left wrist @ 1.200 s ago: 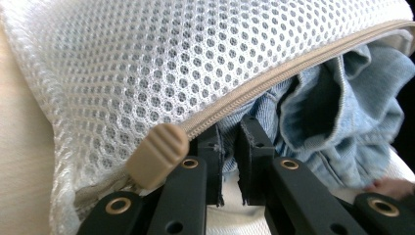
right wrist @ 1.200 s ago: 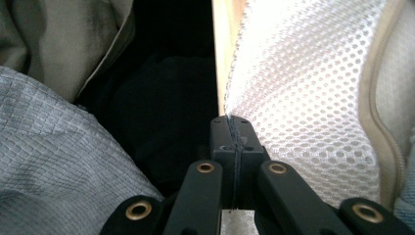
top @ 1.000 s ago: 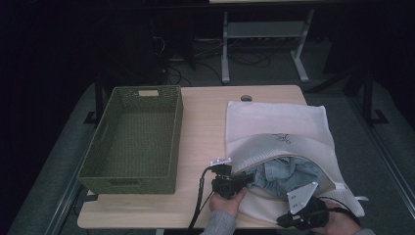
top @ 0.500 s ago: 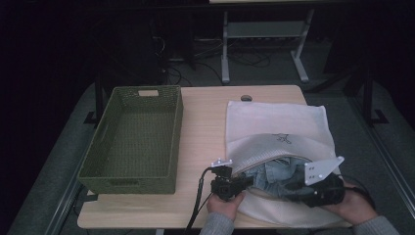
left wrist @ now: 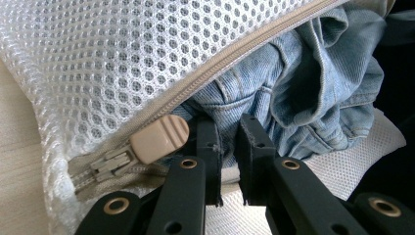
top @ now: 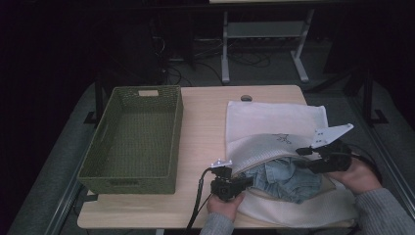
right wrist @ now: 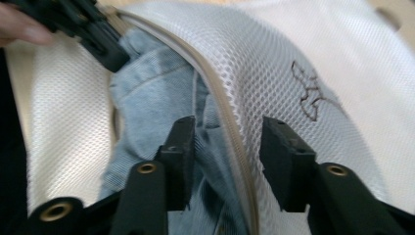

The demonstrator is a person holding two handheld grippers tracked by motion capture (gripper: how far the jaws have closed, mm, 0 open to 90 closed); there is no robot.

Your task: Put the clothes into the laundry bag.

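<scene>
The left gripper is clamped on a fold of the white mesh zip-up laundry bag beside its beige zipper pull, right of the olive-green woven plastic basket. Crumpled light-blue denim jeans bulge from the bag's mouth. The right gripper, jaws apart and just been opening, seemingly straddles the bag's zipper edge untouched.

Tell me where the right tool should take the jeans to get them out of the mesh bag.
Grip the bunched fold of the jeans bulging from the open zipper mouth of the mesh bag, coming from the person's side. That fold stands free of the mesh, likely easy to pinch. The left tool is shut at the mouth's corner; the right tool straddles the zipper edge, jaws just opening.
</scene>
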